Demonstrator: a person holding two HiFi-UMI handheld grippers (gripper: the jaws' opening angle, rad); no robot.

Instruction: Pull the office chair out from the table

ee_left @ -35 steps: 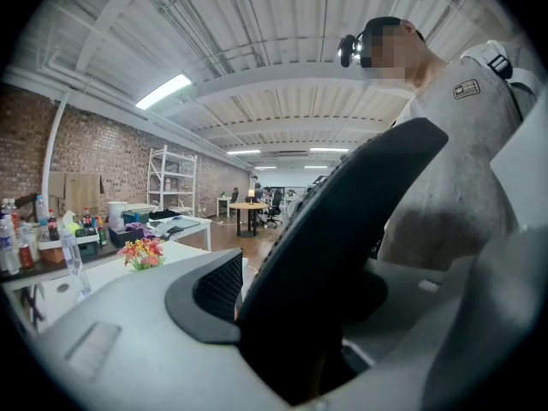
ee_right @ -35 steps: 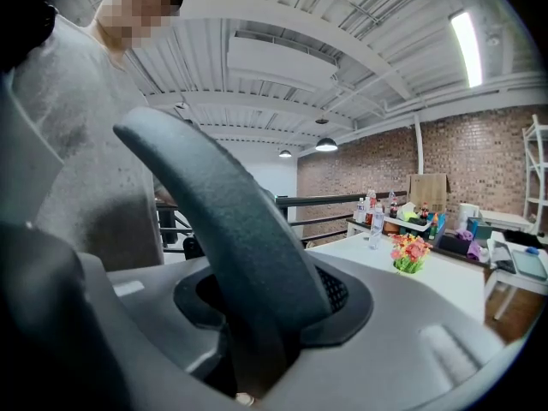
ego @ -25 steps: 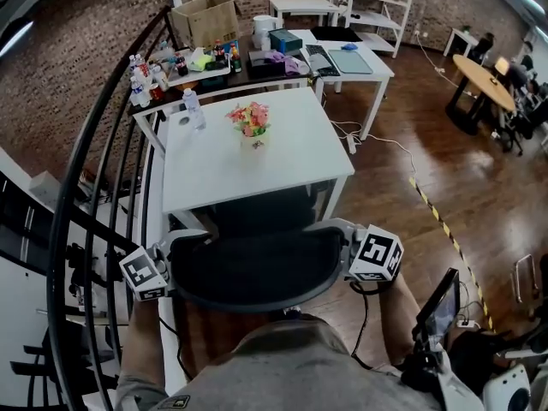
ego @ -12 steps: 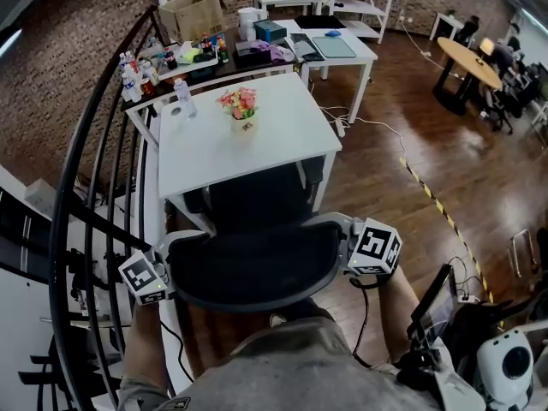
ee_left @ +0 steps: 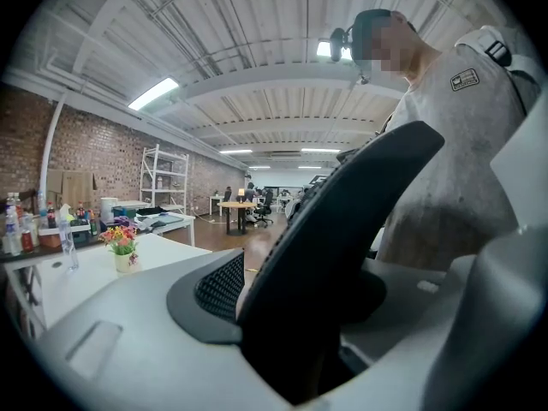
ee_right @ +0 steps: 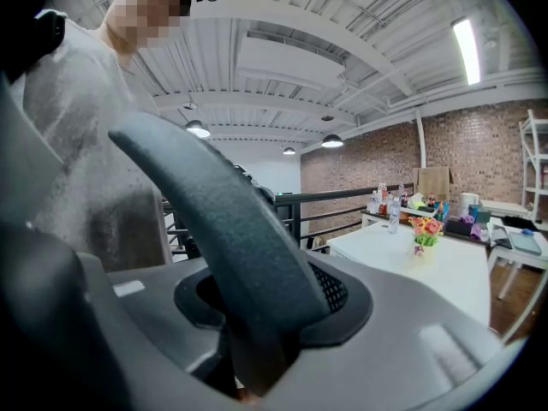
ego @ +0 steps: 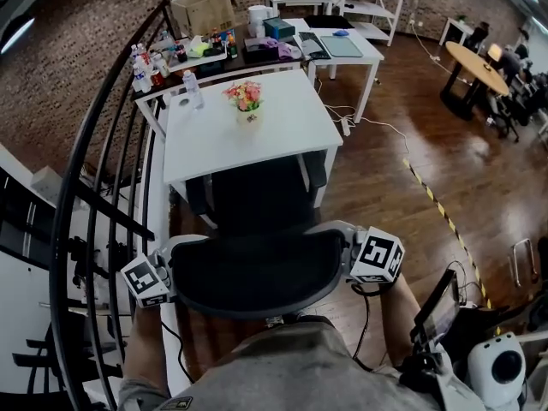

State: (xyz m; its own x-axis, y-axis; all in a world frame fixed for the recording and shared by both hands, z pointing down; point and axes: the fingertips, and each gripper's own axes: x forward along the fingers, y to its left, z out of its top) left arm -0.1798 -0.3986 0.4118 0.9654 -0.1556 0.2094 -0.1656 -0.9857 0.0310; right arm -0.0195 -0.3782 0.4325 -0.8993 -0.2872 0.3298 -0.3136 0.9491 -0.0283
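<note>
The black office chair's seat [ego: 255,200] stands out in front of the white table [ego: 214,148]. Its curved black backrest [ego: 255,272] is just in front of me. My left gripper [ego: 173,258] is shut on the backrest's left edge, and my right gripper [ego: 344,240] is shut on its right edge. In the left gripper view the dark backrest edge [ee_left: 342,229] runs up between the grey jaws of the left gripper [ee_left: 312,354]. The right gripper view shows the backrest edge [ee_right: 227,221] clamped the same way in the right gripper [ee_right: 248,362].
A flower pot [ego: 247,99] and a water bottle [ego: 194,90] stand on the white table. A black stair railing [ego: 98,178] runs close along the left. Cluttered tables [ego: 223,48] stand behind. Striped floor tape [ego: 438,211] crosses the wooden floor at right.
The chair has rolled back toward me with both grippers holding its backrest. More of the seat and armrests now shows in front of the table's edge.
</note>
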